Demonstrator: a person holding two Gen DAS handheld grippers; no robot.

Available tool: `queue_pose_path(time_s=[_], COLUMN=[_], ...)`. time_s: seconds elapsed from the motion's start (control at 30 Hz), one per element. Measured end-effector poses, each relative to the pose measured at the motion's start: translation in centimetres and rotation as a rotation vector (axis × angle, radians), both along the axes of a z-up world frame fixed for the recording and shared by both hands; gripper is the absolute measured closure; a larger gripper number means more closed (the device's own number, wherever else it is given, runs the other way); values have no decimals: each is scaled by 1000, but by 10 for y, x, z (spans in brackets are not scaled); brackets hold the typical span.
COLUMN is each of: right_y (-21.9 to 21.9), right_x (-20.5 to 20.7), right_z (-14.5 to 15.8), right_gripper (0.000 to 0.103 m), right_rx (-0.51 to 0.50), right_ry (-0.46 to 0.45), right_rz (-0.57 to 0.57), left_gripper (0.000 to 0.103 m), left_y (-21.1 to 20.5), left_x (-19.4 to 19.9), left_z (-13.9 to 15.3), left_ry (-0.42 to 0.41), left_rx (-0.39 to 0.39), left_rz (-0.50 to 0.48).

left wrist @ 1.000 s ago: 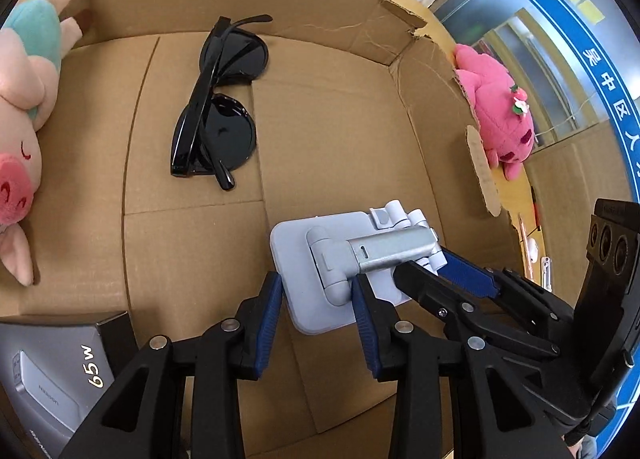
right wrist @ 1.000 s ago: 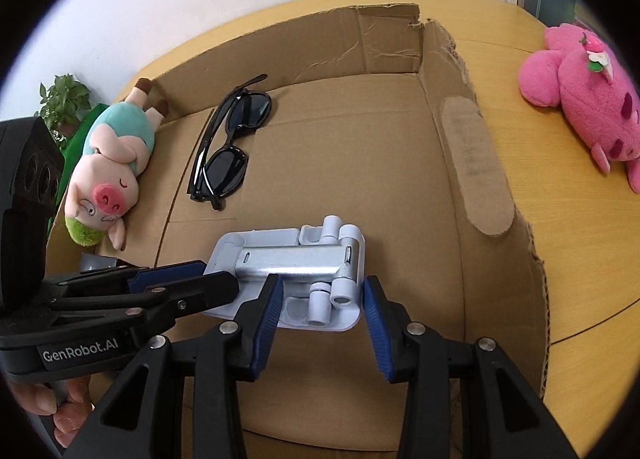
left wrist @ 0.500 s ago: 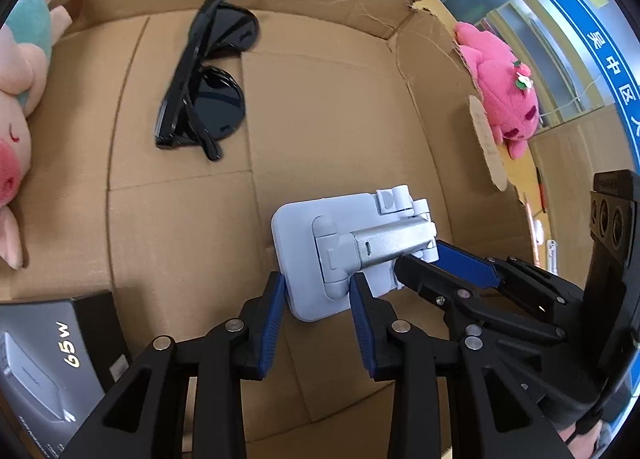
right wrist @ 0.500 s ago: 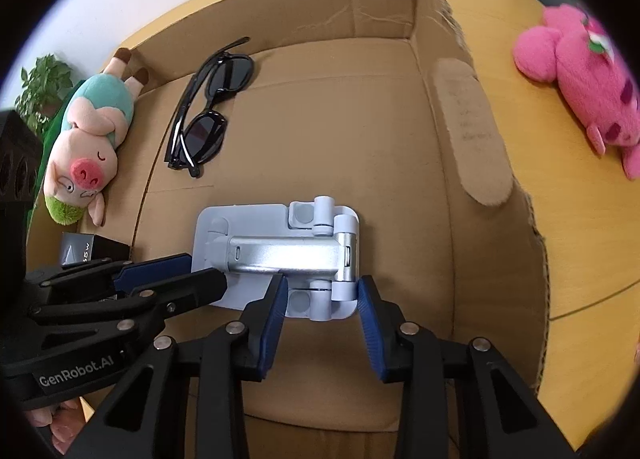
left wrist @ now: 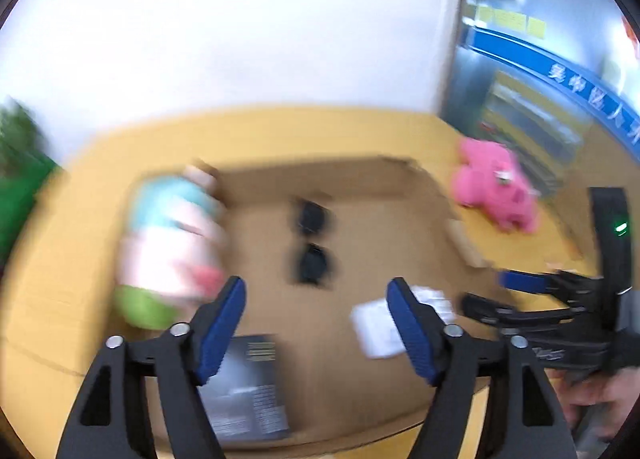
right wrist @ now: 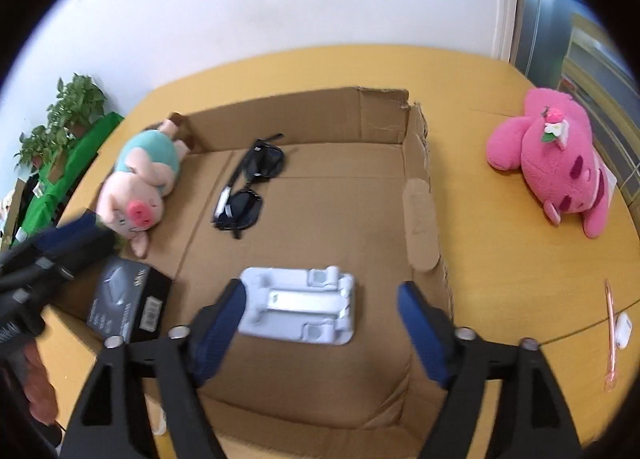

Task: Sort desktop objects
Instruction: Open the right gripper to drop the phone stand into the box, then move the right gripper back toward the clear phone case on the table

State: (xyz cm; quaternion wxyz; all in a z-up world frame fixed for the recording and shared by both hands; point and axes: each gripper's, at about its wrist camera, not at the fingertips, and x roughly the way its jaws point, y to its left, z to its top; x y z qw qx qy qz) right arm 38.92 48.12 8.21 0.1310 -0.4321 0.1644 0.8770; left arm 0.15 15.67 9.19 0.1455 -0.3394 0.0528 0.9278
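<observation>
Nearest the right wrist camera, the right claw [right wrist: 320, 319] is opening with nothing between its pads; the grey phone stand [right wrist: 298, 305] it gripped a moment ago lies released, flat on the floor of the cardboard box [right wrist: 420, 195] near the box's front edge. The left claw [left wrist: 316, 323] is likewise opening and empty, and has pulled up and away, its view blurred. By my reading the stand is now sorted.

At the box's front left corner lies a black charger carton [right wrist: 128, 305]; its print is too small to read here. Beyond it, sunglasses [right wrist: 250, 185] lie mid-box, and a plush pig [right wrist: 142, 183] lies along the left wall.

Outside, on the yellow table [right wrist: 500, 279], a pink plush [right wrist: 560, 163], a pen [right wrist: 611, 333] and a small white case [right wrist: 623, 329] wait near the right edge, probably next.
</observation>
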Motion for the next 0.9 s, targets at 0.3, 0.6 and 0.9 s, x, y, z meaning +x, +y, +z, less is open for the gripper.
queue_pose_path(time_s=[0.3,0.6,0.9], right_y=[-48,-88,-101], right_x=[53,67,74], right_z=[23,38,54], right_gripper=[23,23,23], right_rx=[108,262,299], right_ry=[152,177,225], right_rz=[-98,-49,-52], left_gripper=[11,10,10], left_y=[-49,-64,-62], left_x=[88,126,133], left_z=[8,17,22], left_ry=[228,285,280], left_rx=[-13,98,103], left_rz=[148,177,151])
